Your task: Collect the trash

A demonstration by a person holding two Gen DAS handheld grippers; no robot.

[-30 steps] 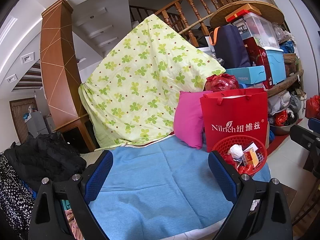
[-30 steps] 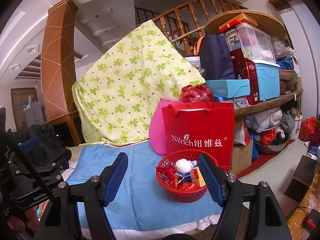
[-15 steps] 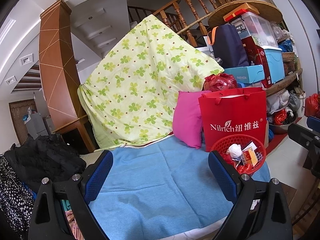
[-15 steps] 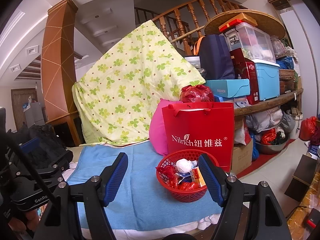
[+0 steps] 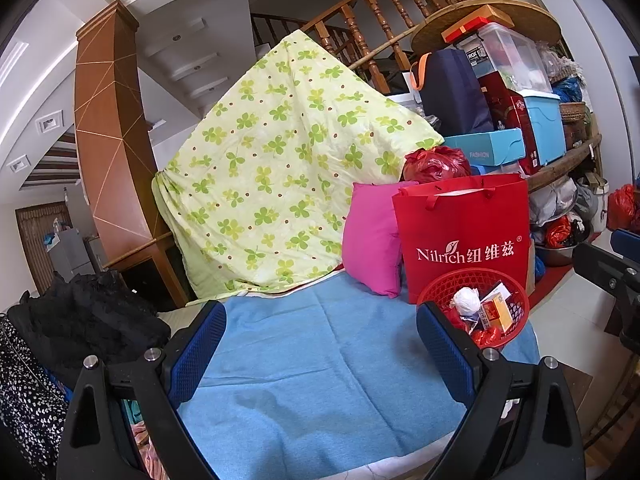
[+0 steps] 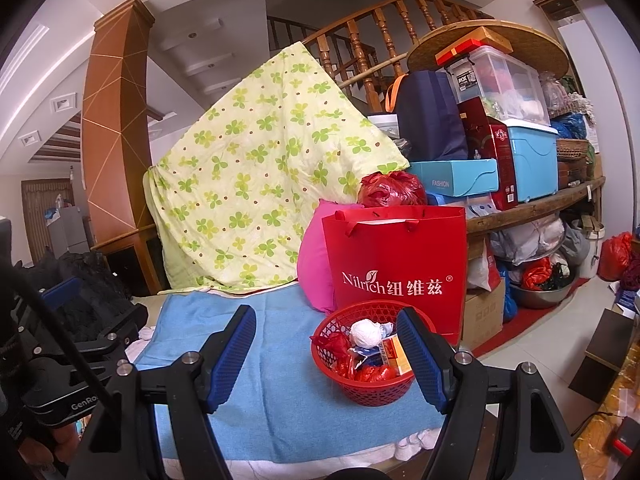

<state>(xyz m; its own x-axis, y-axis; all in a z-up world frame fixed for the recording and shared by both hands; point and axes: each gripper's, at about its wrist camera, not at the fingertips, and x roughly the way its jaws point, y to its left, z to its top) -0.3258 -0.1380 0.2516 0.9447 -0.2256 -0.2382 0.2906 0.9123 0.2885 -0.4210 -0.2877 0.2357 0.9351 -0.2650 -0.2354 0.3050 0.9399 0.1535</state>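
Both the left gripper (image 5: pixel 320 344) and the right gripper (image 6: pixel 326 354) hover with fingers spread wide, holding nothing. The red trash basket (image 6: pixel 362 392), holding a white paper wad (image 6: pixel 365 333), an orange box (image 6: pixel 398 356) and red wrappers, sits on the blue towel (image 5: pixel 320 368) in front of the red Nilrich bag (image 6: pixel 396 264).

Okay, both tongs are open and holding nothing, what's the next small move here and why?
Probably pause and check for leftover trash: the red basket already holds the paper ball and wrappers, the blue blanket looks bare, and both the left tongs and right tongs are open.
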